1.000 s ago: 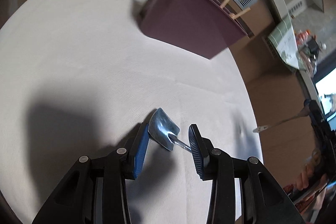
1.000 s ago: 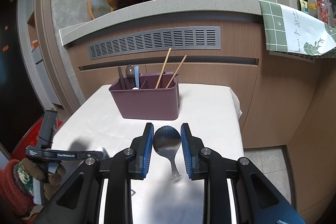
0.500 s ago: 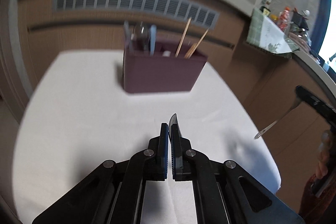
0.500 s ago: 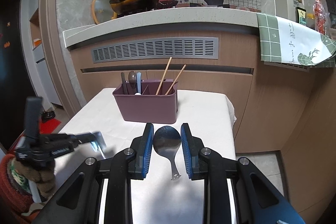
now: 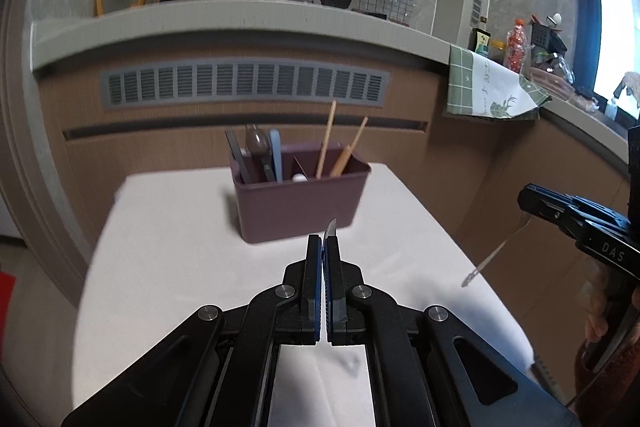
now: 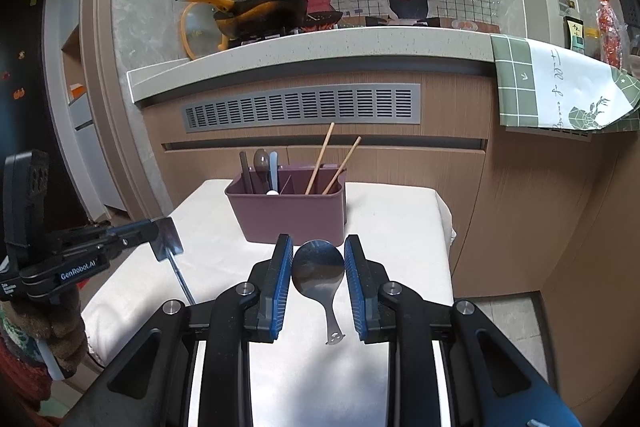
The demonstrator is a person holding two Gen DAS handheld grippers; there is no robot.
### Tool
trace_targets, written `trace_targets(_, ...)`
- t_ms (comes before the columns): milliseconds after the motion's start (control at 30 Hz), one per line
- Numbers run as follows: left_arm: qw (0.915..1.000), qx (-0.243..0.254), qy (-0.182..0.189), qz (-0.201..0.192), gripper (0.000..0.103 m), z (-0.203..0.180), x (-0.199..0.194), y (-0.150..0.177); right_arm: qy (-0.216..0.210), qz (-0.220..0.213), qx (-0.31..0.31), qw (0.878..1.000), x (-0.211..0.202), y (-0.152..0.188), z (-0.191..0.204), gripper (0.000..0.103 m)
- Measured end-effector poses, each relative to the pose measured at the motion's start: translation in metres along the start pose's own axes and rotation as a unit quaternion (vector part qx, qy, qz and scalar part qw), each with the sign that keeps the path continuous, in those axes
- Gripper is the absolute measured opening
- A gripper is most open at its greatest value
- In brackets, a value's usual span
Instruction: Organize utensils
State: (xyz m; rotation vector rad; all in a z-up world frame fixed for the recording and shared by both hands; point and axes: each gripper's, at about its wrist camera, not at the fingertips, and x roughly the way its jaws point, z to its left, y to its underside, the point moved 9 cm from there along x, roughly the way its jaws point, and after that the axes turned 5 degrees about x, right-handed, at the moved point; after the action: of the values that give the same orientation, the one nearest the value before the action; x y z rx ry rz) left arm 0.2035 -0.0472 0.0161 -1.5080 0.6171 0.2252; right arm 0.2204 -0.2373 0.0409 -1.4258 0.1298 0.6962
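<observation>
Since a second ago the left gripper (image 5: 323, 241) has clamped onto the small metal shovel-shaped scoop (image 5: 330, 228) and lifted it off the white table (image 5: 168, 251); in the left wrist view only a thin edge of it pokes out between the closed blue pads, pointing toward the maroon utensil holder (image 5: 298, 205). In the right wrist view, the right gripper (image 6: 318, 273) grips a metal spoon (image 6: 319, 269) by its bowl, handle hanging down, just before the holder (image 6: 286, 215), while the left gripper (image 6: 154, 231) at left holds the scoop (image 6: 167, 240), seemingly above the table's edge.
</observation>
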Motion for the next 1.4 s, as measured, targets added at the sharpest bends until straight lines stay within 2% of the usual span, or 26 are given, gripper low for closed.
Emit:
trace_targets(133, 0.9992, 0.027, -0.021, -0.02, 0.001, 0.007, -0.006, -0.039, -0.019, 0.005, 0.006, 1.0, 0.009, -0.022, 0.006, 0.023)
trace_targets(300, 0.9904, 0.073, -0.059, -0.101, 0.001, 0.017, -0.023, -0.131, -0.038, -0.071, -0.027, 0.996, 0.006, -0.116, 0.03, 0.023)
trace_targets(400, 0.9855, 0.087, -0.065, -0.13, 0.001, 0.025, -0.012, -0.171, -0.054, -0.083, -0.036, 0.994, 0.028, -0.153, 0.043, 0.023)
trace_targets(433, 0.9842, 0.095, -0.068, -0.133, 0.001, 0.029, -0.003, -0.179, -0.059, -0.082, -0.037, 0.994, 0.038, -0.16, 0.046, 0.019)
trace_targets(467, 0.9832, 0.1, -0.071, -0.135, 0.001, 0.032, 0.005, -0.182, -0.061, -0.081, -0.037, 0.994, 0.049, -0.166, 0.048, 0.008)
trace_targets(533, 0.983, 0.108, -0.076, -0.128, 0.001, 0.04, 0.03, -0.186, -0.063, -0.072, -0.034, 0.995, 0.079, -0.173, 0.05, 0.008)
trace_targets(633, 0.9889, 0.088, -0.063, -0.102, 0.001, 0.06, 0.069, -0.18, -0.06, -0.048, -0.028, 0.997, 0.126, -0.171, 0.047, 0.008)
trace_targets(800, 0.995, 0.058, -0.046, -0.068, 0.001, 0.081, 0.115, -0.157, -0.045, -0.001, -0.01, 0.999, 0.185, -0.141, 0.032, 0.008)
trace_targets(933, 0.9971, 0.035, -0.029, -0.062, 0.001, 0.09, 0.122, -0.142, -0.035, 0.024, -0.04, 0.998, 0.192, -0.113, 0.027, 0.008)
trace_targets(1000, 0.9974, 0.028, -0.02, -0.063, 0.001, 0.091, 0.12, -0.138, -0.061, 0.058, -0.056, 0.995, 0.191, -0.092, 0.029, 0.013)
trace_targets(1133, 0.9974, 0.025, -0.015, -0.066, 0.001, 0.09, 0.105, -0.127, -0.116, 0.136, -0.099, 0.979, 0.177, -0.035, 0.038, 0.015)
trace_targets(1267, 0.9971, 0.034, -0.019, -0.066, 0.001, 0.086, 0.088, -0.119, -0.124, 0.212, -0.137, 0.96, 0.153, 0.041, 0.04, 0.016)
trace_targets(1400, 0.9963, 0.039, -0.037, -0.068, 0.001, 0.086, 0.077, -0.118, -0.104, 0.271, -0.145, 0.946, 0.138, 0.107, 0.037, 0.016)
